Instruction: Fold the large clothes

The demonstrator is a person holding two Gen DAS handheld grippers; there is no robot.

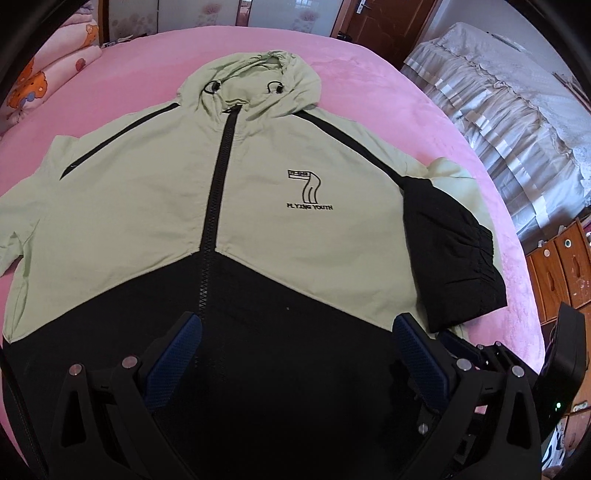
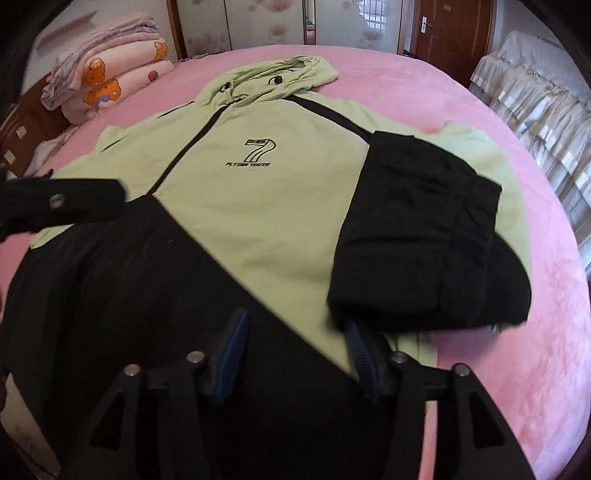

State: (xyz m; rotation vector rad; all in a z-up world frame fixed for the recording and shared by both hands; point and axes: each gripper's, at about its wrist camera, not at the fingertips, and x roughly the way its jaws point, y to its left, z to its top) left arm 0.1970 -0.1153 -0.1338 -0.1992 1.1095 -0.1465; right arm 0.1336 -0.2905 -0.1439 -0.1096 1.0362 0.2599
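Pink bedding [image 1: 369, 85] covers the whole bed, with a stack of folded quilts [image 2: 110, 77] at the far corner, a wooden door [image 2: 450, 29] beyond and a frilled cover [image 1: 498, 110] over furniture at the side. Laid face up across the bed is a big green and black hooded jacket [image 1: 258, 229], zipped, hood [image 1: 255, 77] toward the far end and the black hem nearest the tongs.

Judging by how it lies, the folding has only begun. One sleeve [image 2: 424, 240] is already turned in, its black cuff resting on the chest beside the "7" logo [image 1: 304, 188]. The other sleeve [image 1: 22, 214] lies spread out to the side, unfolded. Body and hood are flat and not yet doubled over.

Both tools hang low over the hem. The left gripper [image 1: 295, 354] has its blue pads wide apart with black cloth showing between them, gripping nothing. The right gripper [image 2: 295, 350] is likewise parted, one pad just beside the folded cuff, and holds nothing as far as I can see.

Left to do, I'd say: the spread sleeve, then folding the length.
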